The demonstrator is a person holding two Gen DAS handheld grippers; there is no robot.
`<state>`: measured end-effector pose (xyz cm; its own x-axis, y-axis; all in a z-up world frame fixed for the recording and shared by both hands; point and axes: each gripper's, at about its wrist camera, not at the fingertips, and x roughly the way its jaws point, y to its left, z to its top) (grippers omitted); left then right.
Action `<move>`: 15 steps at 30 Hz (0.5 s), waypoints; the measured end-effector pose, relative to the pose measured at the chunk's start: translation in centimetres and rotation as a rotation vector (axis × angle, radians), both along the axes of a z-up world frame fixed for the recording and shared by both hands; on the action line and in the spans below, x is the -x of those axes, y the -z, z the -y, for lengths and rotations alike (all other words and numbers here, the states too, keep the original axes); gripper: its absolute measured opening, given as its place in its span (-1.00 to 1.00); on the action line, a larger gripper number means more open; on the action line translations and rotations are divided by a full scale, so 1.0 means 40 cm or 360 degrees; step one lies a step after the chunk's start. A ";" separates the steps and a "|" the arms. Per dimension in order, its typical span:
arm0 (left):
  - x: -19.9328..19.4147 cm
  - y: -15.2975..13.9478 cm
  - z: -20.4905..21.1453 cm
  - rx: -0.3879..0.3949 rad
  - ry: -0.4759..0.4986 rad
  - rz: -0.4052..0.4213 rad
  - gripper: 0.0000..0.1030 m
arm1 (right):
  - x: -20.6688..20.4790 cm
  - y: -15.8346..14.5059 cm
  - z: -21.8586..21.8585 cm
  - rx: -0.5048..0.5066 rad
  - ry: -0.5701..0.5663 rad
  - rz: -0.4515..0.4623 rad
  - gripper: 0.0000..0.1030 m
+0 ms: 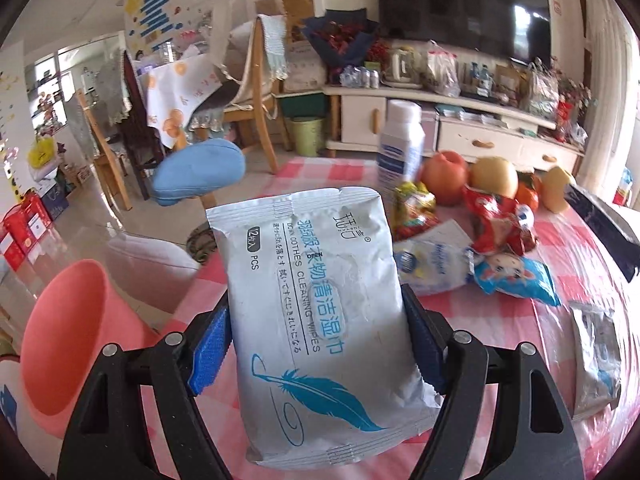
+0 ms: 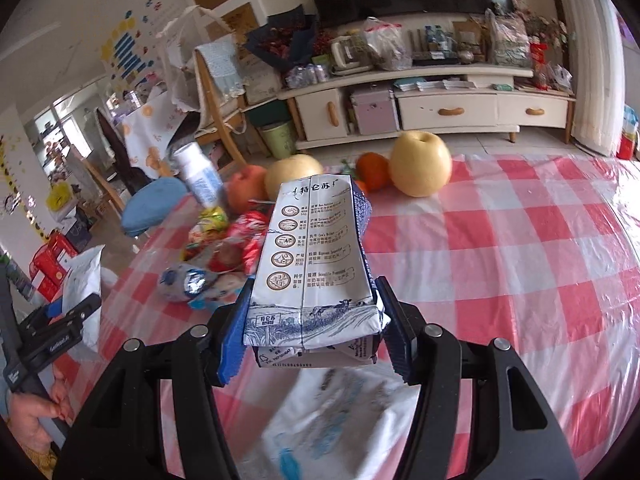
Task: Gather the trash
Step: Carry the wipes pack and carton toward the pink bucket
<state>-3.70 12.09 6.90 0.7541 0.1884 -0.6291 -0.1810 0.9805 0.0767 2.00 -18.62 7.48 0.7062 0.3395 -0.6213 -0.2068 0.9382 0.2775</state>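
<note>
Gripping, left: the left gripper (image 1: pixel 316 344) was clamped on a silver wet-wipes packet (image 1: pixel 316 312), one blue pad pressed to each long edge; the packet stood upright between the fingers, off the cloth.
Bin: a pink bin (image 1: pixel 68 344) sat at the far left of the left wrist view, below the table edge, mouth open toward the camera.
Table: the red-and-white checked tablecloth (image 1: pixel 512 316) lay under a clear plastic sheet.
Bottle: a white bottle with a blue label (image 1: pixel 400 152) stood upright near the far edge of the table.
Wrappers: a yellow snack wrapper (image 1: pixel 412 208), a red wrapper (image 1: pixel 500 224) and a blue cartoon-print packet (image 1: pixel 516 276) lay bunched together in front of the fruit, touching one another.
Fruit: a red apple (image 1: pixel 444 176), a yellow pear (image 1: pixel 494 178) and an orange (image 1: pixel 528 194) sat in a row behind the wrappers.
Sachet: a small silver sachet (image 1: pixel 596 356) lay flat at the right, apart from the pile.
Gripping, right: the right gripper (image 2: pixel 310 332) was clamped on a white milk carton (image 2: pixel 312 264) with blue print, pads on its two sides, the carton pointing away from the camera and clear of the cloth.
Under the carton: a blurred white-and-blue wrapper (image 2: pixel 340 420) lay on the table just below the right fingers.
Cross-check: the left gripper and the person's hand (image 2: pixel 36 420) showed at the left edge of the right wrist view.
</note>
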 end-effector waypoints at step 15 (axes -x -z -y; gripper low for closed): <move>0.073 -0.079 -0.207 0.0024 -0.0216 0.0134 0.50 | 0.113 -0.053 -0.323 0.0066 -0.0334 0.0069 0.15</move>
